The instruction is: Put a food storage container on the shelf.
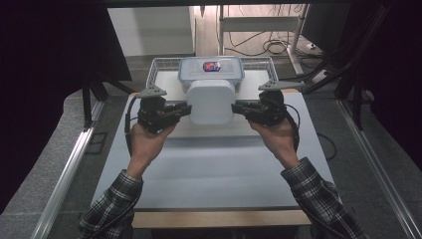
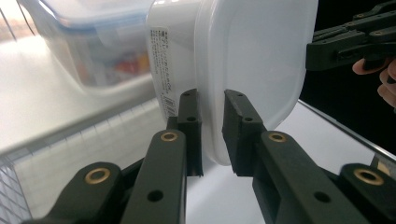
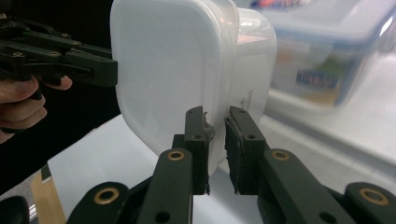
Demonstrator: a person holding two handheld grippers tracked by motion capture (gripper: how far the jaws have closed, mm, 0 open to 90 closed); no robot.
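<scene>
High view shows you holding the white container above the table, between your two grippers. Your left gripper pinches its left rim and your right gripper pinches its right rim. Left gripper view shows the rim sitting between the black jaws, which are closed on it; right gripper view shows the same on the other side. Behind it stands a clear box with a blue-edged lid, probably inside the wire basket, though the blur makes this unsure.
</scene>
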